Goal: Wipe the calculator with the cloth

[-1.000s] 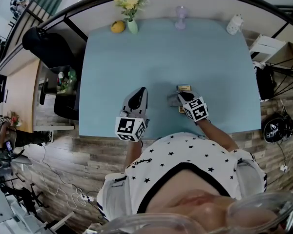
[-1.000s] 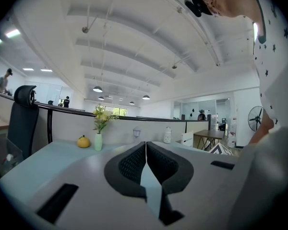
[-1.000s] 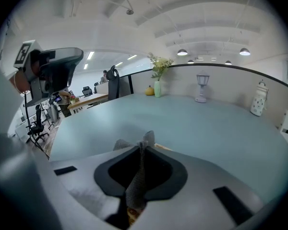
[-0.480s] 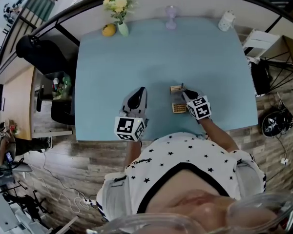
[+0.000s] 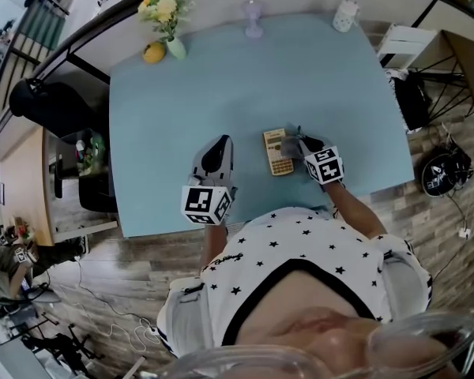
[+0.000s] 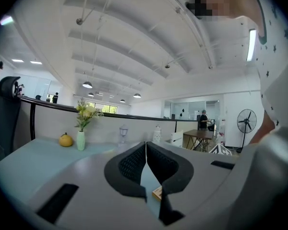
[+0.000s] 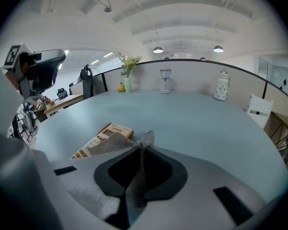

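1. Moved since a second ago: cloth [image 5: 295, 148] has come off the calculator [image 5: 277, 152] face to its right edge, baring the keys.
2. Left gripper [image 5: 220, 144], centre-left of frame, over blue table [image 5: 182, 93]: jaws pressed together, nothing between.
3. Calculator, centre of frame: tan body, pale keys. Long axis runs up-down the frame, display end uppermost.
4. Right gripper [image 5: 303, 144], just right of calculator: jaws clamped on grey cloth, whose fold overlaps the calculator's edge.

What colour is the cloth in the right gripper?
Grey cloth, clearest in the right gripper view.
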Motion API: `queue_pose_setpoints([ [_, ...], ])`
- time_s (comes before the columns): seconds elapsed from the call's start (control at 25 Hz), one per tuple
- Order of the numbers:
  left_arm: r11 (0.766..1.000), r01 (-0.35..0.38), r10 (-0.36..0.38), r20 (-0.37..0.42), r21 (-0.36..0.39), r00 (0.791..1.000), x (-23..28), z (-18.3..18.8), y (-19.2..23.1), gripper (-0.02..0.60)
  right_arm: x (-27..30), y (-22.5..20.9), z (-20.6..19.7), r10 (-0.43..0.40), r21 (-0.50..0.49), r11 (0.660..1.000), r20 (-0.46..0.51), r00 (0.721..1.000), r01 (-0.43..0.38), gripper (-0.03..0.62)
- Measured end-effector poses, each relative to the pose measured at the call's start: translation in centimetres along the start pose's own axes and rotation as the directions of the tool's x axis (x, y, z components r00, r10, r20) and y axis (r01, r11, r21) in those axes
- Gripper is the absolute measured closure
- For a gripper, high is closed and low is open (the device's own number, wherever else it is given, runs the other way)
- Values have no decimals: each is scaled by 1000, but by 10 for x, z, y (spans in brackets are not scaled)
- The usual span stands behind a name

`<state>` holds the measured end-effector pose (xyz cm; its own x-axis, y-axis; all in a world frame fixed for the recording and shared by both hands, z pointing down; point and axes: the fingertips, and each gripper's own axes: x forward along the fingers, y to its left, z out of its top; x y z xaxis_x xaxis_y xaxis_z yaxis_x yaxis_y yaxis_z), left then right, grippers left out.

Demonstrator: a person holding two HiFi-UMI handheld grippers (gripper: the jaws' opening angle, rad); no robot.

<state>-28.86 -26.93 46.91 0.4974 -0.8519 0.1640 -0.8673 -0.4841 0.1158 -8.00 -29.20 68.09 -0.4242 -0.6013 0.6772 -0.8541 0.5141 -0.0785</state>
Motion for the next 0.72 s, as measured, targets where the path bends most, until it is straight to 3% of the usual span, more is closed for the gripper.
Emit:
queue_pose_setpoints([
  [0.44, 1000, 4, -4, -8, -4, 1000, -3, -3, -1, 551, -7, -4, 0, -33, 17, 999, 25, 999, 33, 560],
  [0.72, 1000, 10, -10, 0, -2, 1000, -3, -1, 2, 551, -18, 23, 40, 42, 30, 998, 133, 990, -46, 560],
])
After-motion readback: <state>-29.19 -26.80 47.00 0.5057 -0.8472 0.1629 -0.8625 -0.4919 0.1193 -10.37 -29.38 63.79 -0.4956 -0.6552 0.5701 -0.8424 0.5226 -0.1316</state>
